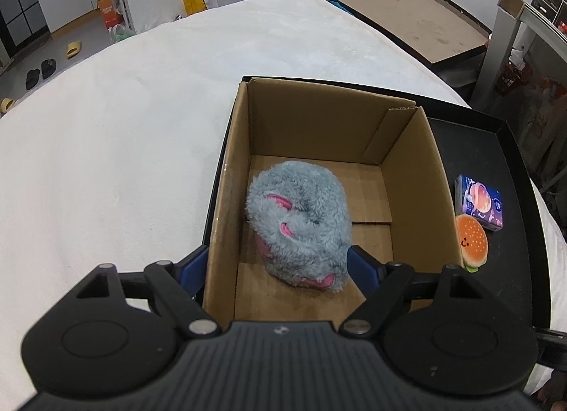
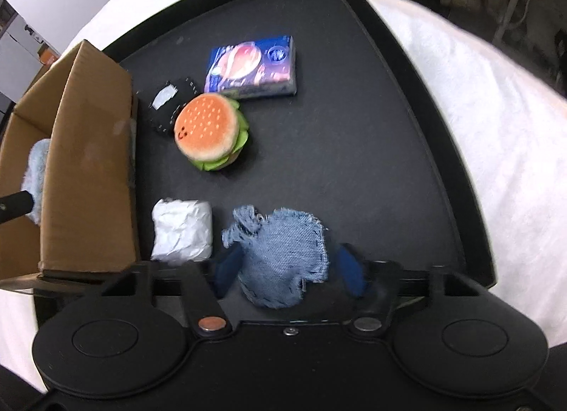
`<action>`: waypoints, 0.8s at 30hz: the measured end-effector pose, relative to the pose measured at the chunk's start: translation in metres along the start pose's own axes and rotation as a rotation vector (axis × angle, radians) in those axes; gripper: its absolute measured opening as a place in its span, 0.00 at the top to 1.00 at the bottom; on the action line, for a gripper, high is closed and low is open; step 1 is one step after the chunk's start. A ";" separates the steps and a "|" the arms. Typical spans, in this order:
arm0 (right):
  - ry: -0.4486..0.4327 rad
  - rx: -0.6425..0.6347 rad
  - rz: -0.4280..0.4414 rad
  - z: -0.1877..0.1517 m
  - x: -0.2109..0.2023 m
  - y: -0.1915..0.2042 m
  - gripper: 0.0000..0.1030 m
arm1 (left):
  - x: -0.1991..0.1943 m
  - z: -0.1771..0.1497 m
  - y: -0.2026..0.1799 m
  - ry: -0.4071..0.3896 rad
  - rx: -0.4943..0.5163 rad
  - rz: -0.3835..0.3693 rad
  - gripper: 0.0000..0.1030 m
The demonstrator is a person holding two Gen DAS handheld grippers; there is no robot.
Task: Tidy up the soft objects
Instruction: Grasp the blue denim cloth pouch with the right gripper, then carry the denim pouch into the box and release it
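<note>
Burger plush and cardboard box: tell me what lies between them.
In the right wrist view, a small black pouch with a white patch lies between the burger plush and the cardboard box, partly under the plush.

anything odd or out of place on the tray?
Mostly tidy. The denim patch has frayed, ragged edges, which may be its style. The burger plush overlaps a small black item. Nothing spilled.
</note>
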State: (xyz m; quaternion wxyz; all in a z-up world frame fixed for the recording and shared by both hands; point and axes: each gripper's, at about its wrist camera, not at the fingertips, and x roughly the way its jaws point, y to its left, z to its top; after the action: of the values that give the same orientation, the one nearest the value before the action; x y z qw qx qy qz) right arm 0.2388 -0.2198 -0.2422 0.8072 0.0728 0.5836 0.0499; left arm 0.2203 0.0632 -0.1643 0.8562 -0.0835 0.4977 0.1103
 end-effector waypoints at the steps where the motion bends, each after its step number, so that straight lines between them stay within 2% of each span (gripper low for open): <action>1: 0.001 -0.009 -0.001 0.001 0.000 0.000 0.65 | 0.000 0.000 0.000 0.000 0.000 0.001 0.20; 4: 0.004 0.007 0.029 0.005 -0.002 -0.004 0.68 | -0.001 0.000 0.001 -0.001 -0.006 -0.008 0.20; 10: -0.032 -0.001 0.020 0.012 -0.016 -0.004 0.69 | -0.003 0.001 0.006 0.000 -0.023 -0.029 0.20; 24: -0.130 -0.023 0.002 0.033 -0.054 0.026 0.69 | -0.012 0.002 0.023 -0.019 -0.084 -0.108 0.21</action>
State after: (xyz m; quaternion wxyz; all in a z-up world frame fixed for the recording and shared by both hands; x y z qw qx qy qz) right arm 0.2536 -0.2055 -0.1769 0.8441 0.0671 0.5293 0.0528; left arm 0.2101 0.0846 -0.1534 0.8613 -0.1451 0.4793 0.0854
